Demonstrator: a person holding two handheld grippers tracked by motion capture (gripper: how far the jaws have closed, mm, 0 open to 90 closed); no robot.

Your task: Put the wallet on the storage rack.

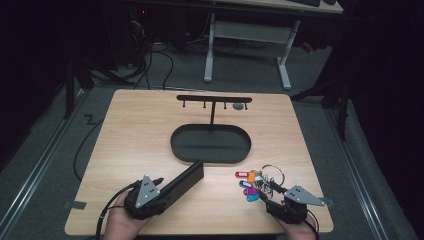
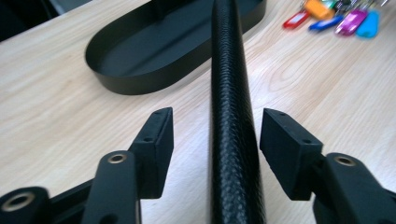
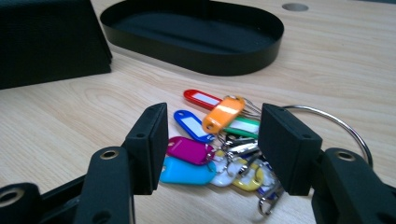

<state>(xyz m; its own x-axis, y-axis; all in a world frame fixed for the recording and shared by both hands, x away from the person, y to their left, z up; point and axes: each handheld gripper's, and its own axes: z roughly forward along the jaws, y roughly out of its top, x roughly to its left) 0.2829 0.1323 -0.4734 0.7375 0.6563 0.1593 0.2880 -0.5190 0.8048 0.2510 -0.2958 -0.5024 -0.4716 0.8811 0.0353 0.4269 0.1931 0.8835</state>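
High view first: your left gripper (image 1: pixel 159 181) sits at the table's near left edge, its jaws spread wide on either side of the black textured case (image 1: pixel 184 180) without pressing it. To the right, your right gripper (image 1: pixel 271 191) stands just as wide over the bunch of keys (image 1: pixel 255 184), holding nothing, near the oval tray (image 1: pixel 210 157).

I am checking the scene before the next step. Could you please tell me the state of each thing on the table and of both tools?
Black case: standing on its edge, between the left tool's jaws, pads not touching it.
Left tool: open.
Bunch of key tags: lying flat on the table, not gripped.
Right tool: open, jaws on either side of the tags.
Oval tray: empty.
Hook bar: nothing hanging.
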